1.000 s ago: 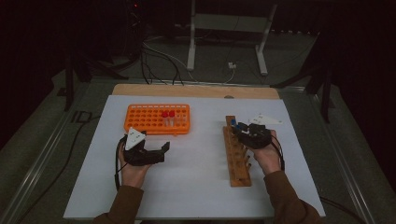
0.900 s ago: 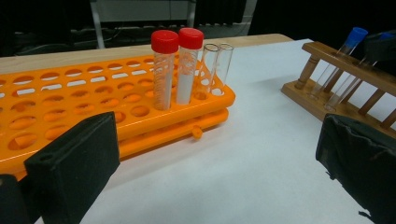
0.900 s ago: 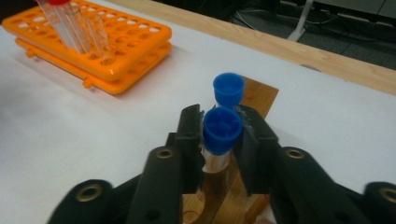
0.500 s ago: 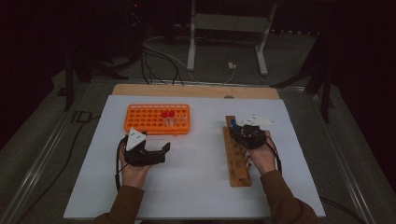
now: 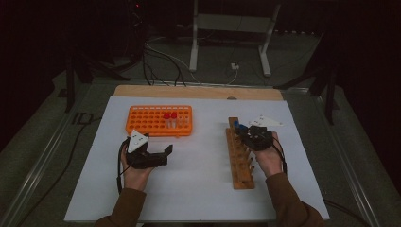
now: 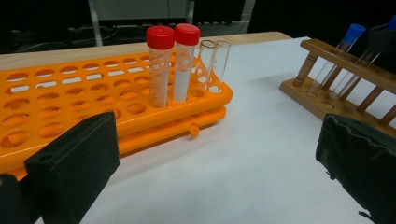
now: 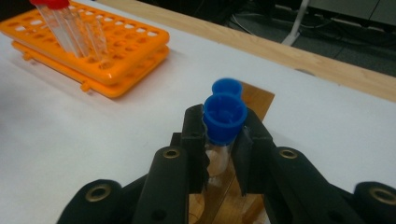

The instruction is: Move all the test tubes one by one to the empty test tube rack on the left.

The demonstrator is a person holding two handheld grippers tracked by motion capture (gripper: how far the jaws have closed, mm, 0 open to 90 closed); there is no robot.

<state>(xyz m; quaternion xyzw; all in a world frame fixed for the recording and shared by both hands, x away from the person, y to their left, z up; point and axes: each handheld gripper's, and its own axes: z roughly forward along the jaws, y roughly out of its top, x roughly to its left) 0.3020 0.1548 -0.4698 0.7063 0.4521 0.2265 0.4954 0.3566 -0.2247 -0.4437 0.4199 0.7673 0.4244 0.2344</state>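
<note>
My right gripper (image 7: 223,126) is shut on a blue-capped clear tube (image 7: 224,122) that stands in the wooden rack (image 5: 239,163); its jaws have just been closing on the tube, just under the cap. A second blue-capped tube (image 7: 227,87) stands right behind it. In the high view the right gripper (image 5: 246,133) sits over the rack's far end. My left gripper (image 5: 165,154) rests open on the white sheet, with nothing between its jaws (image 6: 215,158). It faces the orange rack (image 6: 70,93), which holds two red-capped tubes (image 6: 173,60) and two uncapped ones (image 6: 215,60).
The orange rack (image 5: 158,120) lies at the back left of the white sheet (image 5: 198,189), and the wooden rack (image 6: 336,70) lies lengthwise at the right. A wooden table edge (image 5: 198,92) runs behind. Stand legs and cables lie on the floor beyond.
My right hand has turned a little over the wooden rack's far end. The left gripper has stayed put.
</note>
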